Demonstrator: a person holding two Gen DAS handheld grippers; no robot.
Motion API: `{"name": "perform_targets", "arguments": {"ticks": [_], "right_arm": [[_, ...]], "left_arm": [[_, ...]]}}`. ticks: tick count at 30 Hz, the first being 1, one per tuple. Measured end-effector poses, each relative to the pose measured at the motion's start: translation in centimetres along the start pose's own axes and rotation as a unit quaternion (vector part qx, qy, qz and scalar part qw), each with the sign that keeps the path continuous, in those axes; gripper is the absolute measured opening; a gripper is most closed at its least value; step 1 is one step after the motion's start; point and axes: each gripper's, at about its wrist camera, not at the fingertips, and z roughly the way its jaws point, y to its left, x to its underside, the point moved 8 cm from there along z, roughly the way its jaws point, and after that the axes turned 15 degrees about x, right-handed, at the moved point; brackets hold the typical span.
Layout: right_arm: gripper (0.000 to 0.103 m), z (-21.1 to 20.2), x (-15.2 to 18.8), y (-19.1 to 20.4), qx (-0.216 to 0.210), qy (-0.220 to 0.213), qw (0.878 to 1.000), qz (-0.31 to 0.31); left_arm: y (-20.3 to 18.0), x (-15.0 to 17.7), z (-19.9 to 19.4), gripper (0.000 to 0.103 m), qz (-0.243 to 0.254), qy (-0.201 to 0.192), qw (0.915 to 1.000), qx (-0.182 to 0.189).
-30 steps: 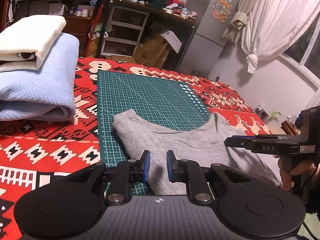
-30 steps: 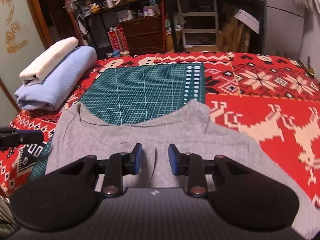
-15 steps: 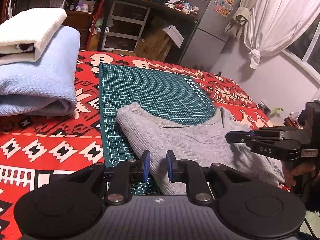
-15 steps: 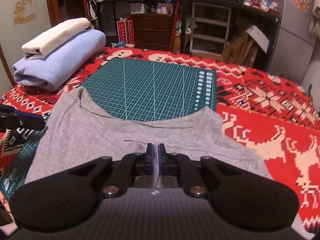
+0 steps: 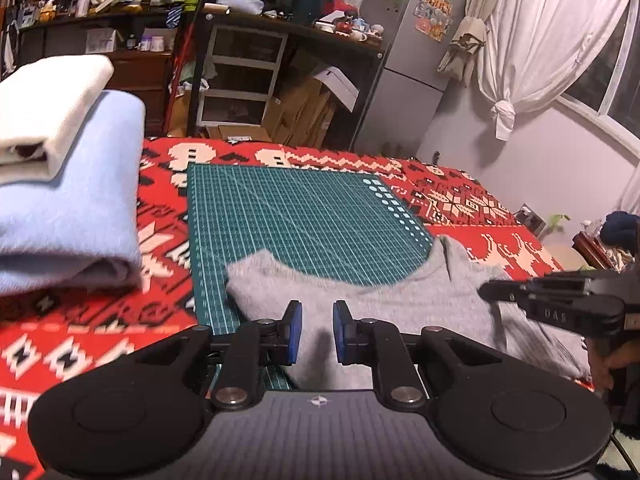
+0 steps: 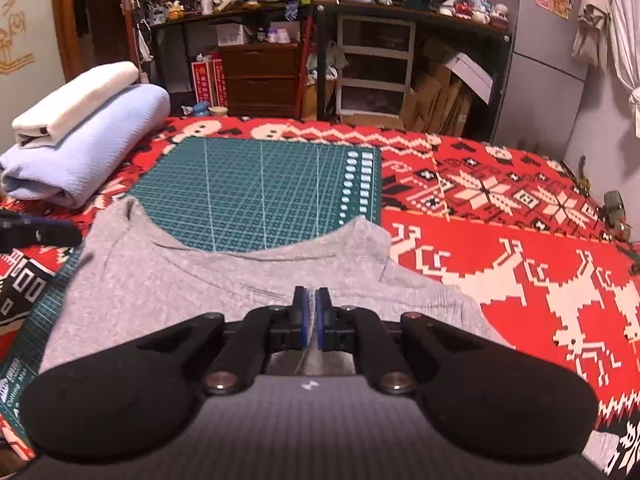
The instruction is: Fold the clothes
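Right wrist view: the right tool (image 6: 311, 312) is clamped on a pinch of the grey garment (image 6: 168, 280), which lies partly on the green cutting mat (image 6: 256, 184) and the red patterned bedspread (image 6: 500, 216). The left tool (image 5: 313, 330) has its jaws slightly apart above the cloth.

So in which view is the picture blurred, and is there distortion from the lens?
Left wrist view: motion blur smears the folded blue cloth and the red blanket. Right wrist view: mostly sharp, the grey garment reads clearly. Both views: fisheye bending, dark corners.
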Motion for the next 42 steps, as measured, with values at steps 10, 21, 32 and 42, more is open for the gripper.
{"name": "perform_targets", "arguments": {"ticks": [10,21,32,42], "right_arm": [[0.000,1.5,0.7,-1.7,0.013,0.019,0.999,0.029],[0.024,1.7,0.7,-0.5,-0.023,0.024,0.999,0.035],[0.002,1.5,0.5,-0.8,0.008,0.011,1.000,0.028],[0.007,1.9,0.9,-1.6,0.022,0.019,0.999,0.029]], "left_arm": [[1.5,0.6,1.5,0.010,-0.004,0.031,0.9993,-0.022],[-0.6,0.1,1.2,0.010,0.032,0.030,0.9990,-0.008],[0.1,-0.3,1.2,0.010,0.029,0.028,0.9991,-0.016],[0.6,0.7,1.8,0.011,0.041,0.049,0.9975,-0.030]]}}
